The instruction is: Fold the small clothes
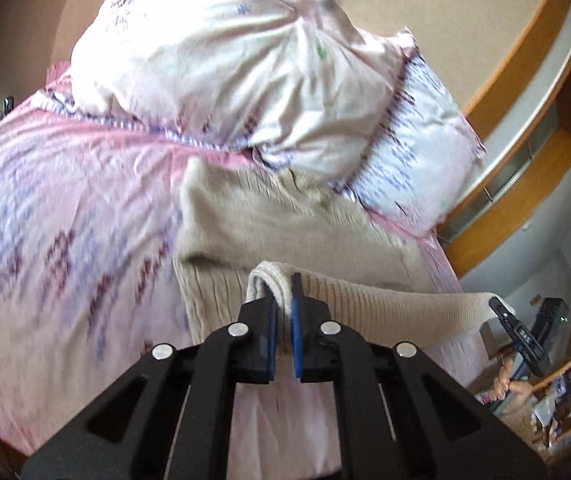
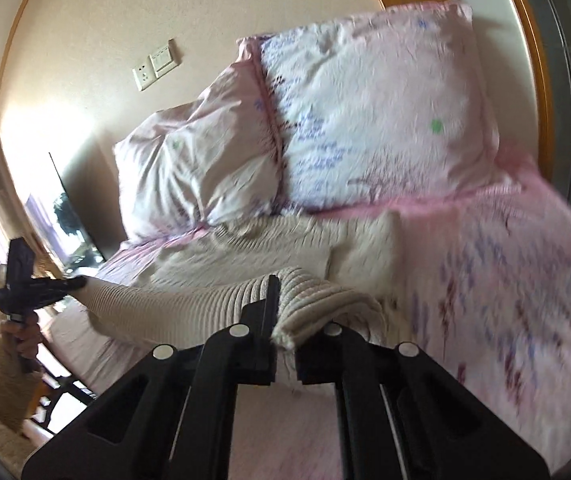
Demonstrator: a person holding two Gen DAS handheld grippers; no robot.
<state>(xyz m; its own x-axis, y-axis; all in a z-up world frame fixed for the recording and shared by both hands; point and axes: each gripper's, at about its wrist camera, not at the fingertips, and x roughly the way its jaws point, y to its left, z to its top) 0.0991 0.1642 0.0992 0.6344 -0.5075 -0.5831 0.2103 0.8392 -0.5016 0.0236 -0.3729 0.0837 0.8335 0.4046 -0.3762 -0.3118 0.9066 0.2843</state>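
I have a beige ribbed sweater (image 1: 285,216) lying on the bed (image 1: 65,208), its far end toward 12 o'clock, just short of the two floral pillows (image 1: 225,60). Both my tools are pinched onto its near hem. My left tool (image 1: 283,308) is nearly closed, the blue pads squeezing a rolled bit of the ribbed edge that loops up over the left finger. From there the hem runs taut toward 3 o'clock, where my right tool shows small at the frame's edge, its tip at the end of that band.

In the right wrist view, my right tool (image 2: 281,320) is likewise clamped on a bunched corner of the knit; the fabric drapes over the right finger and hides it. The stretched hem leads toward 9 o'clock to my left tool in my left hand (image 2: 19,330).

I judge this to be the lift-and-carry part of a fold: the bottom edge is raised off the bed and held straight between both grips, while the body rests flat.

Next, I expect to carry both corners together toward 12 o'clock, keeping the tension even so the hem lands square on the upper part before I let go.
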